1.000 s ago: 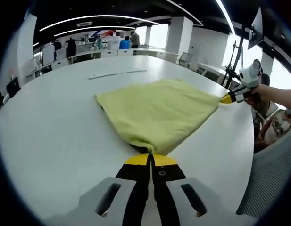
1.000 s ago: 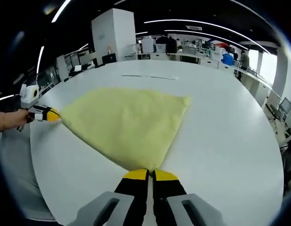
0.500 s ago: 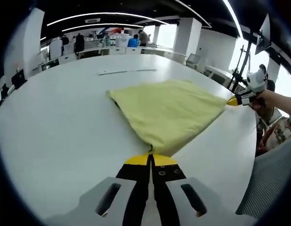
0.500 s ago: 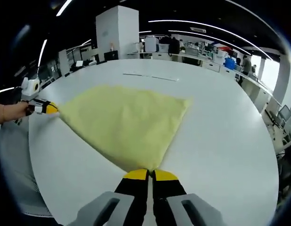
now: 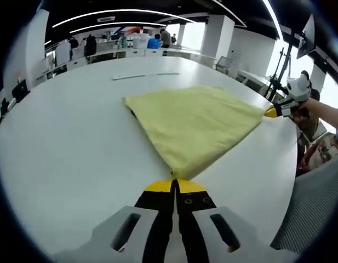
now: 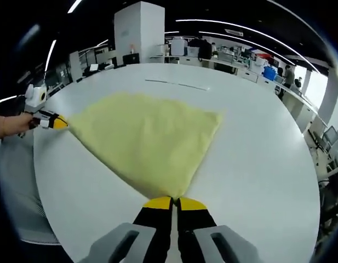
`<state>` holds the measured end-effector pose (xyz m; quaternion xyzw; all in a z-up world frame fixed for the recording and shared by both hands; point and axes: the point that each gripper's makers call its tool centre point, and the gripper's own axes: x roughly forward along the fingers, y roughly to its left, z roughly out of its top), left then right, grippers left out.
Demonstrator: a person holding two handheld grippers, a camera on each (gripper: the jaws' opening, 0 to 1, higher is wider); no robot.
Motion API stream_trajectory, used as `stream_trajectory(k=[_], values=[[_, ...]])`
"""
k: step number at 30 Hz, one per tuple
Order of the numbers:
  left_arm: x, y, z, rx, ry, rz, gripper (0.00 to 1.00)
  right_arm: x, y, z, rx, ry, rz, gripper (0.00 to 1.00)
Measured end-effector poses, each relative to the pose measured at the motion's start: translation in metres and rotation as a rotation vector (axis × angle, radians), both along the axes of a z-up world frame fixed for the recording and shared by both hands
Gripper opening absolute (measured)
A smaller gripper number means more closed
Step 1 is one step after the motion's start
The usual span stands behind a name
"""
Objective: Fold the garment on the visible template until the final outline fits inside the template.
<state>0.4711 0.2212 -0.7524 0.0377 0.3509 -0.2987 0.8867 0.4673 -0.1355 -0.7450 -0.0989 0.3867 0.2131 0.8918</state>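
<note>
In the left gripper view, the left gripper [image 5: 175,185] has its jaws pressed together on one corner of the yellow garment [image 5: 196,121], which lies spread on the white table [image 5: 64,153]. At the right, the right gripper [image 5: 271,112] pinches the opposite corner. In the right gripper view, the garment [image 6: 149,137] stretches taut between both grippers.

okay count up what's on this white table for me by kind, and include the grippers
Yellow garment: 1
Thin strip lying beyond the garment: 1
Grippers, left gripper and right gripper, each shut on a corner of the garment: 2
Total: 4
</note>
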Motion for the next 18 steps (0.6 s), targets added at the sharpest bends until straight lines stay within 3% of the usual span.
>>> stream_trajectory(k=[18], values=[[-0.017,0.000,0.002,0.053,0.004,-0.046,0.00,-0.022,-0.002,-0.001,-0.044,0.018,0.015,0.00]])
